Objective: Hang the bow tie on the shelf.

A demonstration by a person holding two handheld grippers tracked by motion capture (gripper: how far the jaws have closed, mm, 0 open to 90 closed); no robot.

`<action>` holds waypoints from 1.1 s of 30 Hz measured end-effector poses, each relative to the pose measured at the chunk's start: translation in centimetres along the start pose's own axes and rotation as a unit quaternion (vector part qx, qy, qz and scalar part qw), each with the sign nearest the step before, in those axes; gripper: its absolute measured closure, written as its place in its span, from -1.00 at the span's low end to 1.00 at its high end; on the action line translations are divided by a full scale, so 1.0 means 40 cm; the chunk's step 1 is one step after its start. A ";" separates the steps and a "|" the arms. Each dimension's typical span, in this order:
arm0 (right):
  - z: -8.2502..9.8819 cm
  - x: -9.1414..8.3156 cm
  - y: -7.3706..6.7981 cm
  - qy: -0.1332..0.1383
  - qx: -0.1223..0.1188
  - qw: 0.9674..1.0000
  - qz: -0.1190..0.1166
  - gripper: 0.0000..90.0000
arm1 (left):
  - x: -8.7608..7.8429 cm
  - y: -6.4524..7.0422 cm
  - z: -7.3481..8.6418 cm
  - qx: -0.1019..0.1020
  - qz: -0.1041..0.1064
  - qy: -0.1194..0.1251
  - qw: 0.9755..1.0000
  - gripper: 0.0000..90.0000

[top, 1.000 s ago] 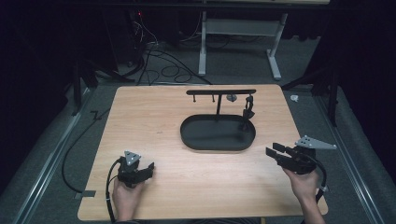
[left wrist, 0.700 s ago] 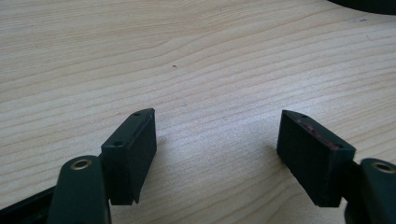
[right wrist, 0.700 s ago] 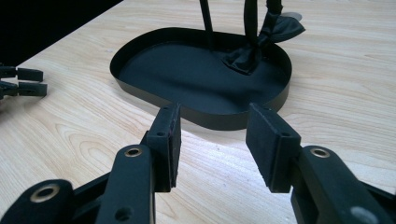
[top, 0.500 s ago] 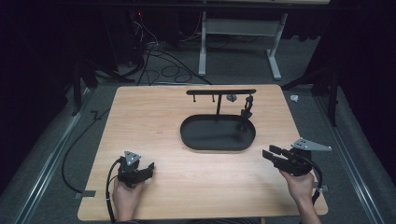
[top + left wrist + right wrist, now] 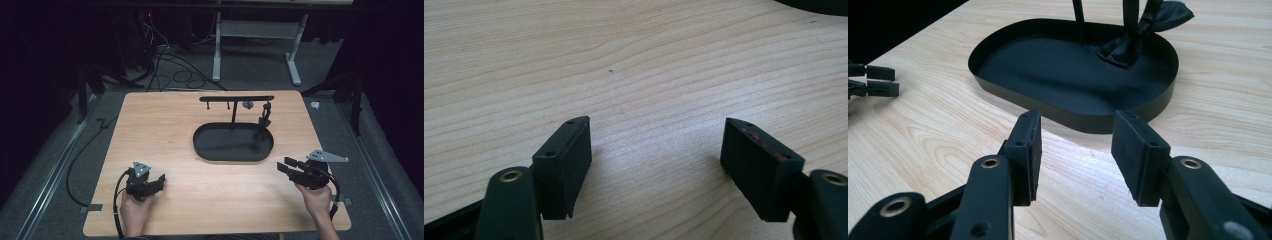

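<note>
On the pale wooden desk [image 5: 200,125] a black oval tray [image 5: 233,143] lies a little toward three o'clock of the middle, with a thin black stand [image 5: 234,106] rising from its far part and carrying a crossbar along the top. A small dark bow-shaped piece [image 5: 263,120] hangs at the three o'clock end of that bar and reaches down to the tray's floor; in the right gripper view it shows as a black bow [image 5: 1143,35] resting just inside the tray's far rim. The right tongs [image 5: 290,167], held in a hand at about four o'clock of the desk, point toward nine o'clock and slightly toward the tray; their jaws stand wide apart with nothing between them, and the near rim of the tray [image 5: 1073,117] lies just beyond the tips, not touching. The left tongs [image 5: 150,182], held in a hand at about seven o'clock of the desk, sit low over bare wood, well apart from the tray. In the left gripper view their jaws also stand wide, with only the grain of the desk [image 5: 634,75] between them and a sliver of the tray's edge at the top corner.
</note>
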State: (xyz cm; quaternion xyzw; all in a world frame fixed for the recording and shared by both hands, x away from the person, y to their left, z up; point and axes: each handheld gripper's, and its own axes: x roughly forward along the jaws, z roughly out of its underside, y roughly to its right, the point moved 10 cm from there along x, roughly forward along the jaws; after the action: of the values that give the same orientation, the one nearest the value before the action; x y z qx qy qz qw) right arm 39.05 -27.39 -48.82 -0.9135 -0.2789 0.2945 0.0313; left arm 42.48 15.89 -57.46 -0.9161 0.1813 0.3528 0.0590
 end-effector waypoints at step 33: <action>0.050 0.084 -0.019 -0.035 -0.017 0.999 0.002 0.26 | 0.000 0.000 0.000 0.000 0.000 0.000 1.000 -0.36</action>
State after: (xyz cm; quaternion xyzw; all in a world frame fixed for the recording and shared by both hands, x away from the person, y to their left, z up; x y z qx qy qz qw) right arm 39.84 -25.18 -52.04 -0.9036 -0.2831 0.3214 0.0056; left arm 42.48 15.89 -57.46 -0.9160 0.1814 0.3528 0.0590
